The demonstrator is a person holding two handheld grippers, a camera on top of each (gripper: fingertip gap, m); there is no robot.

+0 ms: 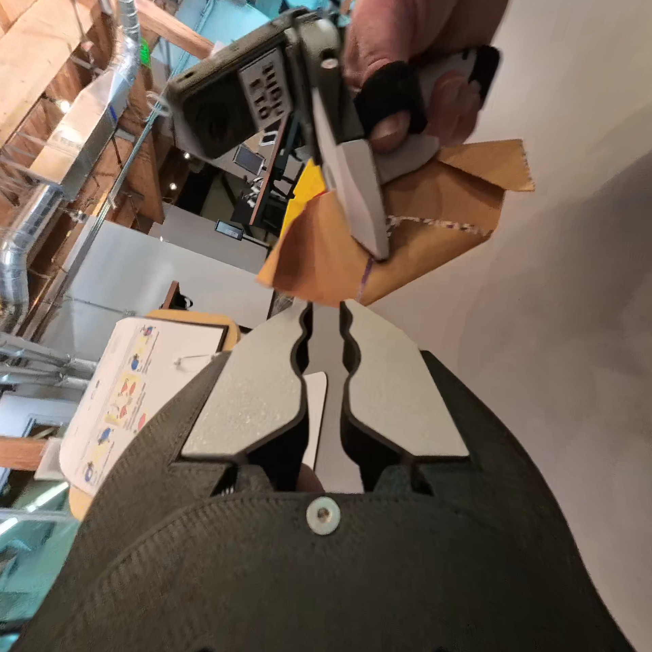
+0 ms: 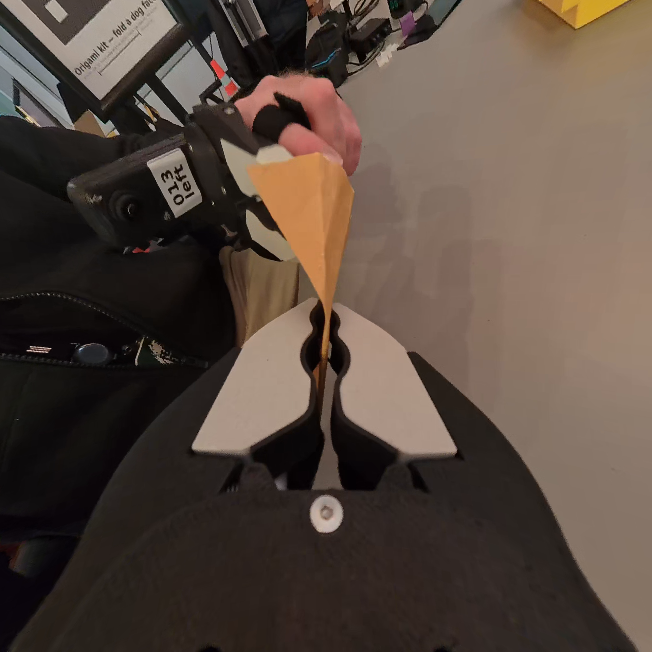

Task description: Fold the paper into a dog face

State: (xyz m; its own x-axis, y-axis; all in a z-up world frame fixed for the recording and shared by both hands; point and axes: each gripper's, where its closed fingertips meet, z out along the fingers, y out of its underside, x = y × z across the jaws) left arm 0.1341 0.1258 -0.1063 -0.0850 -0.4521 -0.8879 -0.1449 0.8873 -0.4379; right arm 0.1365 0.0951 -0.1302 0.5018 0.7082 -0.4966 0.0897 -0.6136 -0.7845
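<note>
Folded orange paper pinched by right gripper; left gripper slightly spread just beneath it.

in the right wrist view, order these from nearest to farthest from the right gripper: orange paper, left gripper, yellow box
1. orange paper, pinched between the right gripper fingers
2. left gripper, ahead to the left, behind the paper
3. yellow box, far off at top right on the table

Silver ducts and timber beams overhead — a plain grey tabletop, cluttered desks beyond.
</note>
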